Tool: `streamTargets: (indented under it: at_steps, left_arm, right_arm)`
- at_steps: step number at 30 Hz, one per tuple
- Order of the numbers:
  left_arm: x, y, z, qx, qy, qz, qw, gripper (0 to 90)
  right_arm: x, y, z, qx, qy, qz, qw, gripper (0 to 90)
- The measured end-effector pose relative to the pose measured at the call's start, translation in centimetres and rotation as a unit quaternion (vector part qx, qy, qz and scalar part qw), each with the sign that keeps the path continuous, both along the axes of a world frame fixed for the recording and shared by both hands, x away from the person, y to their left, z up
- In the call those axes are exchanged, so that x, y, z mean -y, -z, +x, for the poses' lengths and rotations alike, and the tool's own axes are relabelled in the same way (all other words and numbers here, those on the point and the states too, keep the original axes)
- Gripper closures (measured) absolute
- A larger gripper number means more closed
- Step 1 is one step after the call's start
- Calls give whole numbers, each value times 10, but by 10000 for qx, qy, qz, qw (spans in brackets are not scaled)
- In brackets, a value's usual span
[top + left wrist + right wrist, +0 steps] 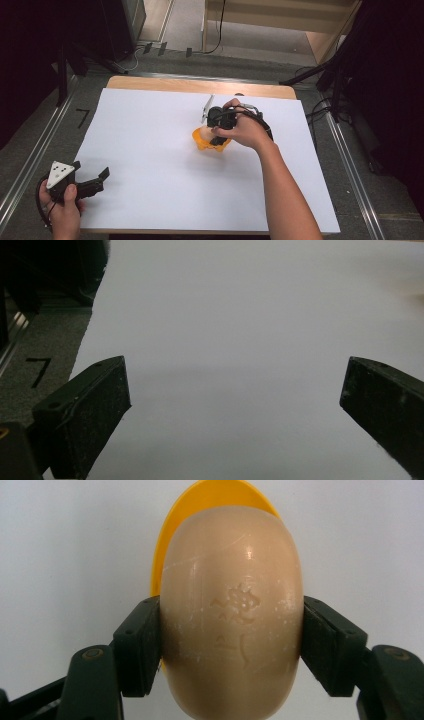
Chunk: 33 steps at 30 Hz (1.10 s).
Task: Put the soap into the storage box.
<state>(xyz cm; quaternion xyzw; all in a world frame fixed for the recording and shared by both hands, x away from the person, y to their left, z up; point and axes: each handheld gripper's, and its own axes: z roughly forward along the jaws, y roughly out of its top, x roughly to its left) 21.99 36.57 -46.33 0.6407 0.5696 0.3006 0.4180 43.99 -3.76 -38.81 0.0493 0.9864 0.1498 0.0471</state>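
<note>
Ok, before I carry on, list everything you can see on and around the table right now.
soap bar: 1, beige, oval, over the yellow dish, clamped between the right gripper's jaws
dish: 1, yellow, under the soap, right of the sheet's middle
paper sheet: 1, white, covers the table
table: 1, light wood, far edge visible
left gripper: 1, black, jaws wide apart, near-left corner of the sheet
right gripper: 1, black, closed on the soap
hands: 2, one holding each gripper
</note>
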Motion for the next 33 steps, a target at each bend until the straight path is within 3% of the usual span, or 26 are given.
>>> streamTargets:
  at_steps: [6, 8, 13, 15, 21, 25, 33]
  left_arm:
    - [0, 0, 0, 0, -3, -6, 10000, 1]
    - [0, 0, 0, -4, -6, -10, 10000, 1]
    - [-1, 0, 0, -5, -2, -8, 10000, 1]
    - [0, 0, 0, -3, -2, -6, 10000, 1]
    - [0, 0, 0, 2, -7, -8, 10000, 1]
    - [1, 0, 0, -13, -12, 13, 10000, 1]
    - [0, 0, 0, -31, 0, 22, 10000, 1]
  right_arm:
    - [1, -7, -2, 298, 88, 166, 9994, 268]
    - [2, -9, -4, 303, 116, 136, 9994, 261]
    - [4, -7, -5, 227, 150, 17, 9996, 232]
    - [7, -6, -5, 154, 214, 76, 9996, 207]
    - [22, -6, -8, 2, 469, 200, 9987, 113]
    - [32, -4, -11, 8, 585, 221, 9980, 0]
    - [62, 1, -21, 3, 1010, 583, 9932, 0]
